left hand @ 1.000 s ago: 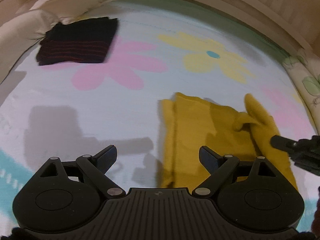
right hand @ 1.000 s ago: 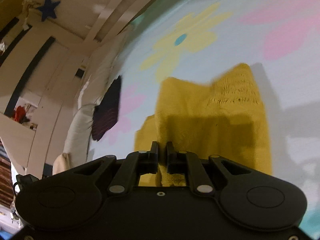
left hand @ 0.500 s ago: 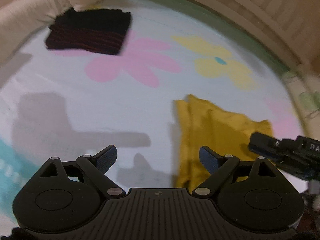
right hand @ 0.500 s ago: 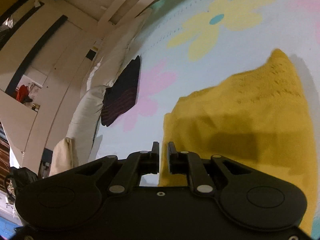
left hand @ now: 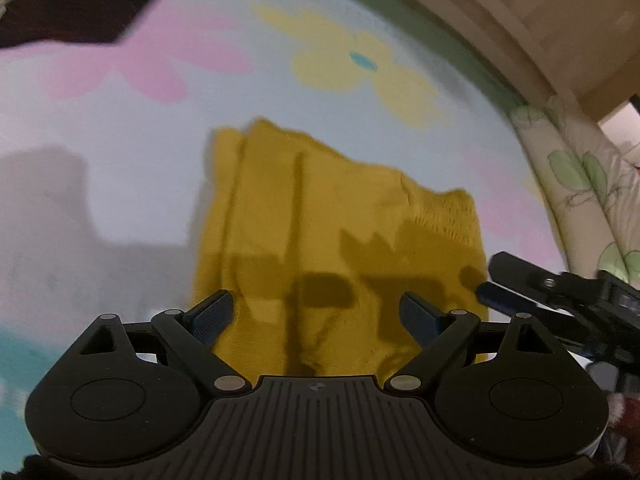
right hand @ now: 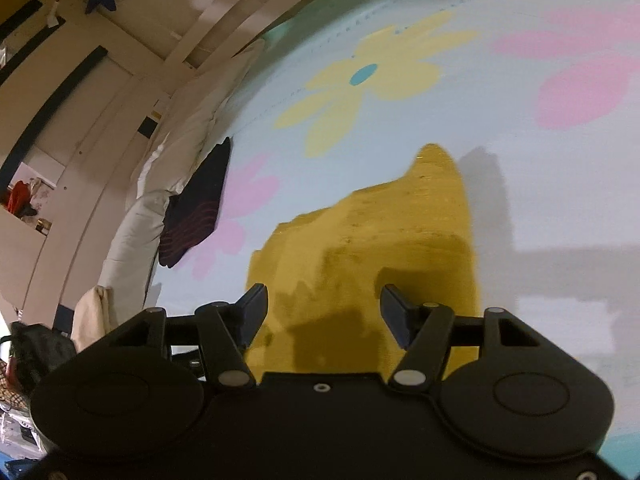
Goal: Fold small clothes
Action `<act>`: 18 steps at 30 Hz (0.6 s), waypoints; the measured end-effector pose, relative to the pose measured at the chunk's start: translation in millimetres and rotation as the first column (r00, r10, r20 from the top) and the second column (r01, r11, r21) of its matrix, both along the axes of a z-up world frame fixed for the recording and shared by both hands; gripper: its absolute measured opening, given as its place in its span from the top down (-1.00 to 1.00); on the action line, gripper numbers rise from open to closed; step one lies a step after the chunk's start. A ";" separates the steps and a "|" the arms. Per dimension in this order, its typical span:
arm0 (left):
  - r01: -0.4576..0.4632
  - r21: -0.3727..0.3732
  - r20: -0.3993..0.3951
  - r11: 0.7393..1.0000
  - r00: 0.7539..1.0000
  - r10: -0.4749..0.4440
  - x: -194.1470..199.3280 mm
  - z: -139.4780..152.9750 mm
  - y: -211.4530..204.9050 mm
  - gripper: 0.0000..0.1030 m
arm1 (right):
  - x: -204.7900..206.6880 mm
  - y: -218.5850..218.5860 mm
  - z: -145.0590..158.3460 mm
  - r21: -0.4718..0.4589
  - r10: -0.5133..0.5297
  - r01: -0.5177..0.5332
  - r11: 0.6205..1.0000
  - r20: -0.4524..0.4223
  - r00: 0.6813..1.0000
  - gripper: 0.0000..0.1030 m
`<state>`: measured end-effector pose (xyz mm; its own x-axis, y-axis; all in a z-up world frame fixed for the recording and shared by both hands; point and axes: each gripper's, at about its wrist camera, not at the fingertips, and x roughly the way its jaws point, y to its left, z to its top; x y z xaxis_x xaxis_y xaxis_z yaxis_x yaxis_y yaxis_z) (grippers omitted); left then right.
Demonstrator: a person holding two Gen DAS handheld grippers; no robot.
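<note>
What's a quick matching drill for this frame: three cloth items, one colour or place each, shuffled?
Column A:
1. garment under both hand-held grippers
2. folded garment by the pillow
3. bedsheet

Column B:
a. dark with red stripes
b. pale blue with pink and yellow flowers
c. mustard yellow

Pairs: 1-c, 2-a, 3-b

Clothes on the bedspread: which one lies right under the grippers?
The yellow knit garment, spread beneath both grippers. The dark striped folded garment lies far off by the pillow at the bedspread's edge.
</note>
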<state>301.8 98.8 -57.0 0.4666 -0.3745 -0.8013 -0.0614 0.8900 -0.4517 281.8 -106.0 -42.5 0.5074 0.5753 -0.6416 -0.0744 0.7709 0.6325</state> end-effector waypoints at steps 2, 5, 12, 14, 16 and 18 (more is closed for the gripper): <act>0.009 0.003 0.005 1.000 1.000 -0.009 3.0 -4.8 -8.2 -0.86 | -2.0 -6.0 -0.3 0.000 0.011 -0.011 1.000 -0.001 1.000 -0.31; 0.014 -0.034 0.027 0.999 1.000 -0.013 8.9 -6.5 -13.8 -0.86 | -4.2 -12.8 0.2 -0.014 0.037 -0.037 0.999 0.008 0.999 -0.31; 0.016 -0.133 0.055 0.991 0.998 -0.009 19.6 -17.2 -27.6 -0.86 | -9.8 -31.6 -5.9 -0.085 0.099 -0.097 0.992 0.015 0.995 -0.31; 0.006 -0.144 0.068 0.990 0.998 0.004 24.4 -18.8 -30.1 -0.85 | -12.2 -34.6 -9.0 -0.093 0.112 -0.110 0.990 0.011 0.994 -0.31; -0.023 -0.138 0.065 0.990 0.997 0.032 27.8 -18.0 -31.1 -0.59 | -14.7 -37.0 -10.9 -0.090 0.125 -0.124 0.988 0.010 0.992 -0.31; -0.056 -0.056 0.051 0.997 0.997 0.059 31.3 -14.2 -31.9 0.45 | -18.0 -36.7 -10.3 -0.103 0.153 -0.150 0.983 0.022 0.988 -0.31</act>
<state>333.2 66.9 -71.2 0.5294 -0.3884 -0.7542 -0.0866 0.8597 -0.5034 263.7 -142.7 -52.8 0.4394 0.5799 -0.6860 -0.2129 0.8092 0.5476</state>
